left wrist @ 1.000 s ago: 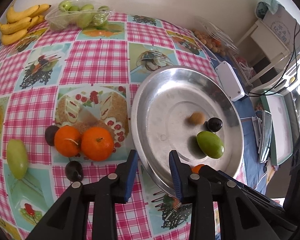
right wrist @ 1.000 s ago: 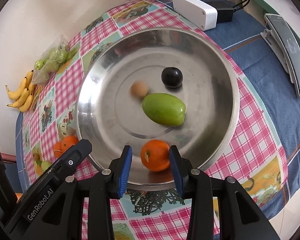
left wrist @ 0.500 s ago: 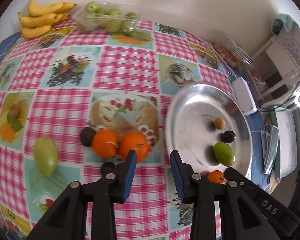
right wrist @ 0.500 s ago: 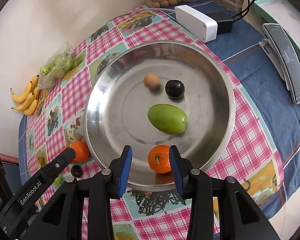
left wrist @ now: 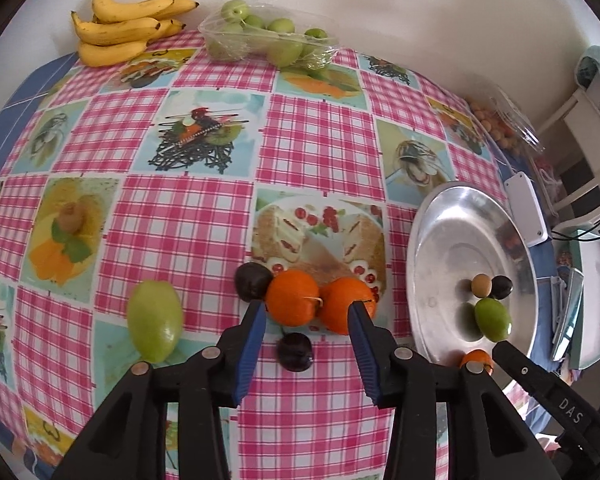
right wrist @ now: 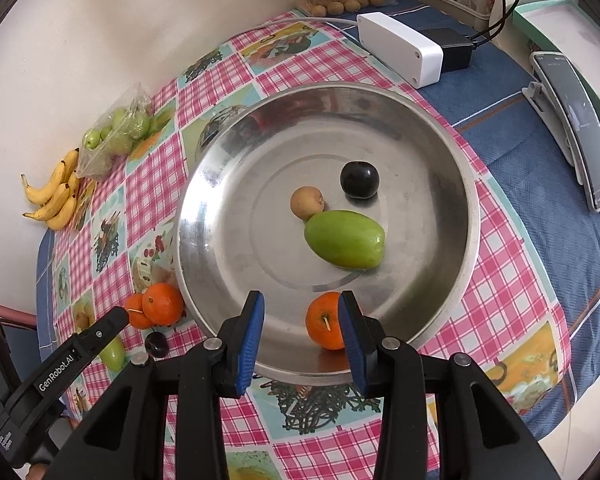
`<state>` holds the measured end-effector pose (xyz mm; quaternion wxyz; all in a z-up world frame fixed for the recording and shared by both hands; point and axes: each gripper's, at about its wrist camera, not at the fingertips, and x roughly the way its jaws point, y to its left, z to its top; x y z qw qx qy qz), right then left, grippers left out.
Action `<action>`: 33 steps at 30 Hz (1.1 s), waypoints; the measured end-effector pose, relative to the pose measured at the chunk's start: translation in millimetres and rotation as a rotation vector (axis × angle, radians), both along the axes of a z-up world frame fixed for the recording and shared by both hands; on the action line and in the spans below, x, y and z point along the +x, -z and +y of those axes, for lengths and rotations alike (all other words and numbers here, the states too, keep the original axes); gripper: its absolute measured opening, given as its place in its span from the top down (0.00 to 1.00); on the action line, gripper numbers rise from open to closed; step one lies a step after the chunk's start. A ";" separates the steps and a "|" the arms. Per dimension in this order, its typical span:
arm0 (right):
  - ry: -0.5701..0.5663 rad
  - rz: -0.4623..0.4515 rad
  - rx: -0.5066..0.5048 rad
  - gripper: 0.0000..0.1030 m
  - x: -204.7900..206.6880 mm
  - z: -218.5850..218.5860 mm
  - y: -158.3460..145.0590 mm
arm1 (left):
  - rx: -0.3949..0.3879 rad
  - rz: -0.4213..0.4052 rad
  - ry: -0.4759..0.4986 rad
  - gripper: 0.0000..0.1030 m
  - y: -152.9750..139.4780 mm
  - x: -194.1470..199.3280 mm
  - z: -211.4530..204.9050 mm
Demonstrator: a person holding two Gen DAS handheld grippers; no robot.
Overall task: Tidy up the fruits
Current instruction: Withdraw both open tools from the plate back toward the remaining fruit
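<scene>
Fruits are lying partly sorted: four sitting in the metal tray (right wrist: 466, 184), two oranges (left wrist: 318, 298), two plums (left wrist: 254, 280) and a green mango (left wrist: 154, 320) waiting left of it, as the empty left gripper (left wrist: 306, 330), jaws just opening, is hovering over the oranges and the right gripper (right wrist: 300, 330) is standing narrowly open, empty.

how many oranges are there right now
3. Two touch side by side on the tablecloth, the left orange and the right orange, just ahead of the left gripper. The third orange lies in the steel tray. None seem hidden.
</scene>
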<state>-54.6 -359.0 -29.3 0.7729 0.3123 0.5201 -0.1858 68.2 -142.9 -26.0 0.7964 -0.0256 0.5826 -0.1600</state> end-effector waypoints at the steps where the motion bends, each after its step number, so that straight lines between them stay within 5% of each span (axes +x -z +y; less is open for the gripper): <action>1: -0.001 0.002 -0.005 0.62 0.6 0.5 0.3 | 0.003 -0.001 0.001 0.53 0.0 0.7 1.1; 6: -0.007 0.019 -0.030 0.62 3.8 2.1 2.9 | 0.019 0.005 -0.004 0.43 1.9 3.2 4.9; 10: -0.013 0.018 -0.047 0.38 5.2 3.5 2.6 | 0.043 0.007 -0.006 0.40 3.1 3.5 5.2; 16: -0.024 0.026 -0.073 0.26 6.5 4.1 3.4 | 0.074 0.003 -0.010 0.29 5.6 2.5 4.5; 21: -0.028 0.037 -0.081 0.25 7.3 5.1 6.2 | 0.083 -0.005 -0.028 0.21 5.5 4.3 7.2; 24: -0.029 0.042 -0.085 0.13 7.9 6.1 7.3 | 0.089 -0.005 -0.035 0.18 6.3 5.1 8.6; 31: -0.031 0.041 -0.089 0.13 7.6 5.6 7.6 | 0.098 -0.007 -0.043 0.11 8.0 6.0 9.9; 33: -0.034 0.040 -0.091 0.10 7.9 6.0 7.8 | 0.110 -0.011 -0.039 0.00 9.2 6.2 9.5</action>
